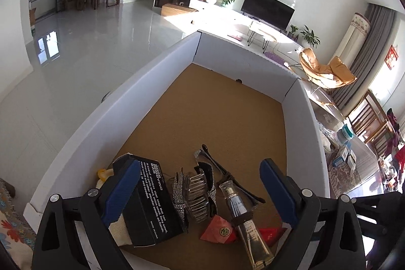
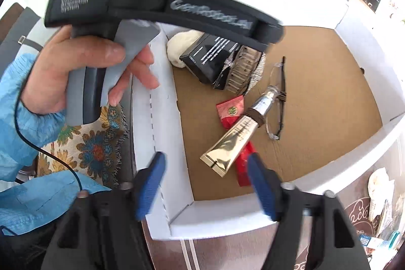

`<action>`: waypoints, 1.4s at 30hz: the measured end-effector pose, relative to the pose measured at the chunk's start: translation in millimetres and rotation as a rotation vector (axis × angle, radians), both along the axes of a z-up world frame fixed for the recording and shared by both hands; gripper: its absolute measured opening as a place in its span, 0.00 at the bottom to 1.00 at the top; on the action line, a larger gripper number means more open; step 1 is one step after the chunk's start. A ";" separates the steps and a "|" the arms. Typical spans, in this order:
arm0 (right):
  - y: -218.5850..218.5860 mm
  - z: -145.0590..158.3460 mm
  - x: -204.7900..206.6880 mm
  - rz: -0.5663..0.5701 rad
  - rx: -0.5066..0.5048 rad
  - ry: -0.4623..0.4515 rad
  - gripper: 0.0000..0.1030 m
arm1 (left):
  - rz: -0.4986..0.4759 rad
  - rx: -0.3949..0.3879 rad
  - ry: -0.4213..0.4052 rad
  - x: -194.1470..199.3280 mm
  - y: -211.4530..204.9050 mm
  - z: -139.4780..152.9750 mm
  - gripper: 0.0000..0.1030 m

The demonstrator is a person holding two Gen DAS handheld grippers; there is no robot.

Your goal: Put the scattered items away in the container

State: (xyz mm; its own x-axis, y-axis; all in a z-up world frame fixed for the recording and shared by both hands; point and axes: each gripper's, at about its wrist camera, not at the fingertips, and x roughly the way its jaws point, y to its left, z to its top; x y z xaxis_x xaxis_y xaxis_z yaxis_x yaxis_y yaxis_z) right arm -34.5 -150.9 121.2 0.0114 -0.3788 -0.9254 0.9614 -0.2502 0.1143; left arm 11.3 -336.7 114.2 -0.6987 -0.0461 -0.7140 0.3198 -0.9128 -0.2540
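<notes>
I see both grippers, left gripper (image 1: 200,190) and right gripper (image 2: 206,184), spread wide and empty over the white cardboard box (image 2: 177,216); glossy gold tube (image 2: 231,141) lies on its brown floor.

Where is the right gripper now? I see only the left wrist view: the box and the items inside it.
Observer: The right gripper hangs over the near corner of the box, open and empty.
Operator: Is the tube fully inside? My view cuts off its end.
Observer: Yes, the tube lies wholly on the box floor, and its flat end is short of the near wall.
Operator: Who holds the left gripper?
Observer: A hand in a blue sleeve grips its grey handle.
</notes>
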 end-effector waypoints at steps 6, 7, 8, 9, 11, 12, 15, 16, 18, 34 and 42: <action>144.6 45.0 -46.3 -0.268 -0.254 -0.047 1.00 | -0.092 -0.044 0.156 20.9 57.5 57.5 1.00; 180.2 43.5 -54.7 -0.348 -0.298 -0.033 1.00 | -0.133 -0.058 0.176 23.4 74.9 65.8 1.00; 217.1 36.6 -61.7 -0.443 -0.327 -0.011 1.00 | -0.179 -0.075 0.187 25.7 94.2 72.8 1.00; 254.0 25.3 -67.6 -0.546 -0.340 0.012 1.00 | -0.228 -0.092 0.192 27.1 115.0 78.2 1.00; 326.2 -8.2 -71.7 -0.766 -0.314 0.072 1.00 | -0.332 -0.120 0.188 28.2 159.7 84.0 1.00; 360.7 -28.4 -70.9 -0.870 -0.275 0.112 1.00 | -0.388 -0.130 0.183 27.9 183.0 83.9 1.00; 440.8 -81.3 -61.0 -1.084 -0.131 0.177 1.00 | -0.545 -0.144 0.141 21.5 255.2 68.5 1.00; 460.4 -93.9 -57.3 -1.128 -0.104 0.177 1.00 | -0.591 -0.142 0.114 16.4 278.0 57.2 1.00; 488.0 -110.2 -50.0 -1.188 -0.083 0.190 1.00 | -0.665 -0.152 0.058 2.7 320.0 25.8 1.00; 472.7 -114.1 -61.3 -1.382 -0.042 0.303 1.00 | -0.572 -0.254 -0.132 -87.9 382.6 -117.1 1.00; 452.1 -115.4 -100.6 -1.368 -0.044 0.301 1.00 | -0.573 -0.254 -0.133 -86.9 382.7 -116.3 1.00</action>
State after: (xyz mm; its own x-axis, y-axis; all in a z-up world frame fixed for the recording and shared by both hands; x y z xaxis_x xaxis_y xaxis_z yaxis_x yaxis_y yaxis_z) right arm -135.2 301.2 5.8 -0.5799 0.0429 -0.8135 -0.0491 -0.9986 -0.0177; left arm -75.6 46.1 -2.1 -0.5691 0.1290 -0.8121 -0.2225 -0.9749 0.0010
